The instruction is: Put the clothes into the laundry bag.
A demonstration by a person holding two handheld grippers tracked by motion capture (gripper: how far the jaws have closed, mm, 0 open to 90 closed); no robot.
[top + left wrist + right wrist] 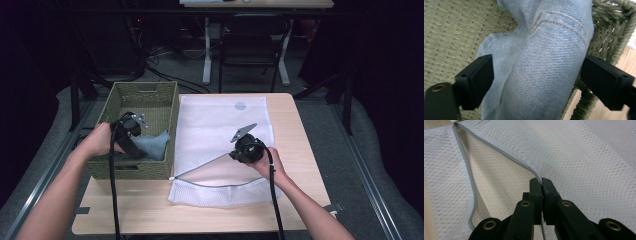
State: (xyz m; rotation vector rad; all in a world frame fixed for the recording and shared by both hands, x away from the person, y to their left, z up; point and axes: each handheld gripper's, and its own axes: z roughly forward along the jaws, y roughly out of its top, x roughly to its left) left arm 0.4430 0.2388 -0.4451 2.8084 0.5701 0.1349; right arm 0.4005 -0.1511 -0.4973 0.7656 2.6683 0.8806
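My left tongs (534,82) straddle the jeans (541,62) inside the basket (150,95), jaws spread; right tongs (541,185) clamp the mesh bag (584,157) beside it, probably by its zipper edge. A shallow bite could drop the denim.

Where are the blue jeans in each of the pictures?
High view: the blue jeans lie in the green woven basket, at the left gripper.
Left gripper view: the jeans sit mid-picture between the open jaws.
Right gripper view: white mesh bag, not jeans.
Shared landmark: the basket.
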